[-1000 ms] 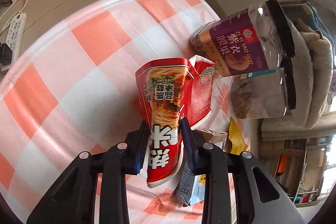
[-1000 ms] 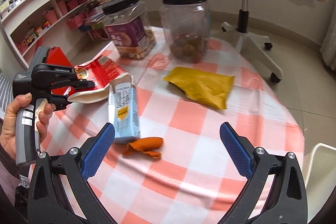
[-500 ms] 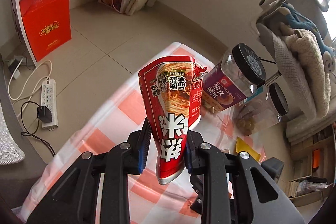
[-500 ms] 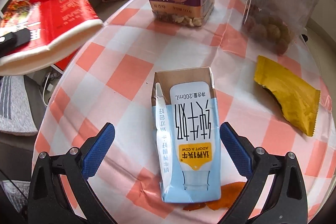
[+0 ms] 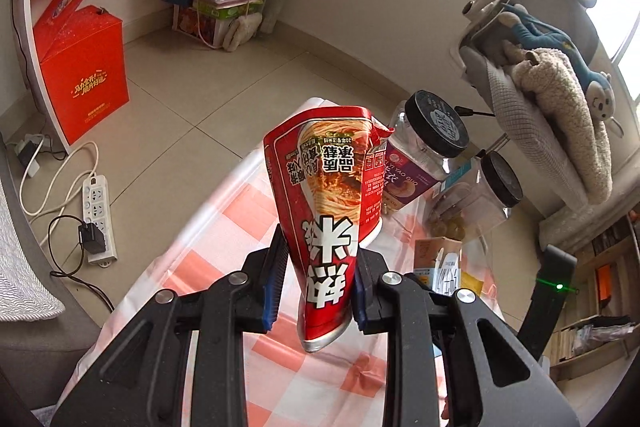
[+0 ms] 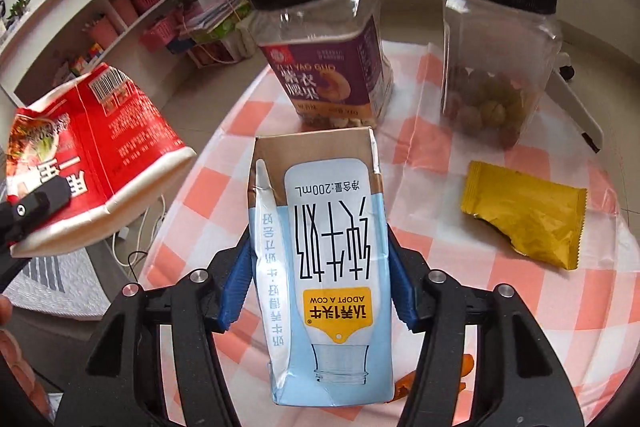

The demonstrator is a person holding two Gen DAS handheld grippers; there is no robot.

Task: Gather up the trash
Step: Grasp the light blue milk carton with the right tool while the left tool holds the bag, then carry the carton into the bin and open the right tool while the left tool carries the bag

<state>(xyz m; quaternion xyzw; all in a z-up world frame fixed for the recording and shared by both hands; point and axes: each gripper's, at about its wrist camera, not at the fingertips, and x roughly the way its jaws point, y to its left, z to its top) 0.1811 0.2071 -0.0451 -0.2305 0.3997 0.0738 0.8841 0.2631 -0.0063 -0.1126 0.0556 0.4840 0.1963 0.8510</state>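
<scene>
Left wrist: left gripper [image 5: 316, 287] clamped on red pouch [image 5: 330, 203], held upright above table [image 5: 224, 223]; purple jar [image 5: 420, 155] and clear jar [image 5: 476, 199] on table beyond pouch.

Right wrist: right gripper [image 6: 318, 287] pads against both sides of carton [image 6: 324, 267] on table; yellow packet [image 6: 524, 213] right of carton; orange scrap [image 6: 404, 387] by carton's near end; pouch at left, off table.

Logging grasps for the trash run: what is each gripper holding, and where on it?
The left gripper pinches the red noodle cup near its narrow bottom end. The right gripper clamps the blue milk carton across its middle sides.
</scene>
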